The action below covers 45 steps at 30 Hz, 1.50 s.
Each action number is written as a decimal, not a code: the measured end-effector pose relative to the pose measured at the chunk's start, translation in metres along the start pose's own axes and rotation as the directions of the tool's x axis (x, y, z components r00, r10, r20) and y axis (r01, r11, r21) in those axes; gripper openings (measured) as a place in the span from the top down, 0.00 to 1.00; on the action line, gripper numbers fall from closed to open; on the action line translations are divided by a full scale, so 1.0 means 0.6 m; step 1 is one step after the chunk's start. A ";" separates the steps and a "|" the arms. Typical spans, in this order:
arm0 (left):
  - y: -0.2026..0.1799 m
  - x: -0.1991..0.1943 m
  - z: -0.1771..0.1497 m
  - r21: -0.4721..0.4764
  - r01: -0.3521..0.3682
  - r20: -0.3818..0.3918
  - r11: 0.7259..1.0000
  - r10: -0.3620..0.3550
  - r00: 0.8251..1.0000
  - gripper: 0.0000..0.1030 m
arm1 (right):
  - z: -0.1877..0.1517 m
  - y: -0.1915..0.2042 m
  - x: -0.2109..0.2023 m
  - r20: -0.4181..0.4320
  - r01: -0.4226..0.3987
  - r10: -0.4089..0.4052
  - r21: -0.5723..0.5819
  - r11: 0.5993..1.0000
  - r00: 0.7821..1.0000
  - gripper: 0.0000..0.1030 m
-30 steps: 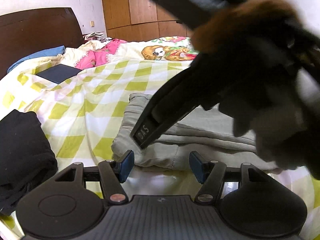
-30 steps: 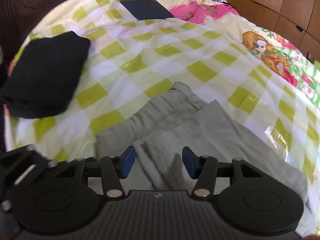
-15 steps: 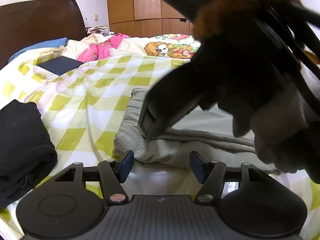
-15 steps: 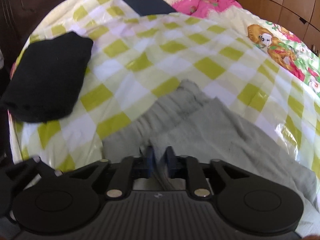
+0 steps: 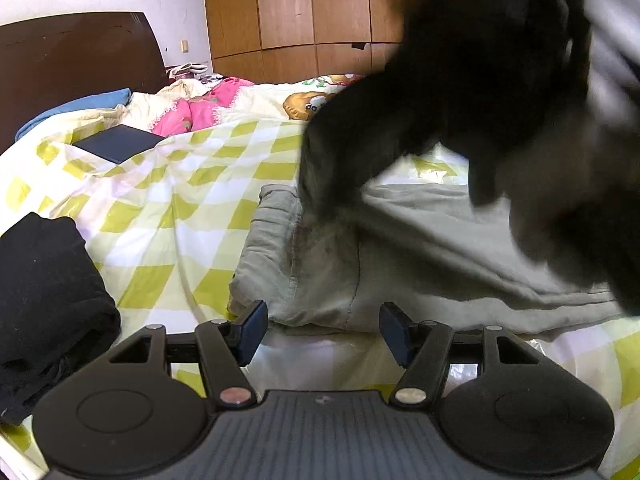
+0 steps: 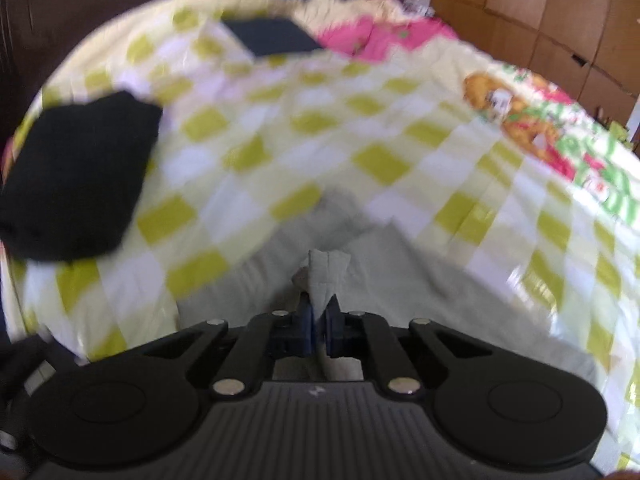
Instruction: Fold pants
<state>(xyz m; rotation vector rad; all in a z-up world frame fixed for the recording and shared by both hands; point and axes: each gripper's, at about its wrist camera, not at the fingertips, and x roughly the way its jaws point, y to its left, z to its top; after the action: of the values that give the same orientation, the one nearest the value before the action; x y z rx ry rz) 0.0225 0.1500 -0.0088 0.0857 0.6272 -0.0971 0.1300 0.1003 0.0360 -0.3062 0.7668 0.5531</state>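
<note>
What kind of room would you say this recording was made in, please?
Most likely a bedroom: the grey pants lie on a bed with a yellow-checked cover, a dark wooden headboard stands behind it, and a wooden wardrobe lines the far wall.

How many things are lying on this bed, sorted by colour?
Grey: 1, the pants
Black: 1, a folded garment
Navy: 1, a flat book-like item
Pink: 1, bedding
Blue: 1, a cloth
Total: 5
</note>
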 end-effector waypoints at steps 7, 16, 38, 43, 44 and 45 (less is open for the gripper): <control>-0.003 -0.009 -0.003 0.032 -0.007 0.007 0.999 0.007 1.000 0.27 | -0.008 0.051 0.050 -0.083 -0.142 0.132 -0.124 0.982 0.988 0.86; -0.022 -0.030 -0.001 0.148 -0.060 0.040 0.987 0.054 0.998 0.27 | -0.051 -0.043 -0.053 0.023 -0.117 0.115 0.147 0.982 0.993 0.60; -0.162 0.119 0.055 0.433 -0.057 0.022 0.900 0.052 0.998 0.20 | -0.412 -0.431 -0.139 0.232 -0.288 0.178 0.852 0.438 0.956 0.53; -0.174 0.129 0.054 0.446 -0.068 -0.011 0.892 0.082 0.997 0.20 | -0.432 -0.439 -0.100 0.341 -0.408 0.255 0.868 0.284 0.905 0.78; -0.178 0.131 0.056 0.450 -0.075 -0.013 0.890 0.090 0.996 0.20 | -0.423 -0.436 -0.098 0.333 -0.407 0.268 0.864 0.298 0.904 0.93; -0.182 0.133 0.058 0.455 -0.080 -0.016 0.887 0.098 0.995 0.20 | -0.418 -0.436 -0.102 0.340 -0.415 0.270 0.858 0.302 0.901 0.93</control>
<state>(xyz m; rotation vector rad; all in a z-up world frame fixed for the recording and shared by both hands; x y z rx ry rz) 0.0942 0.0328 -0.0330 0.5722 0.6284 -0.1527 0.1016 -0.2486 -0.0749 1.0079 0.9059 0.4523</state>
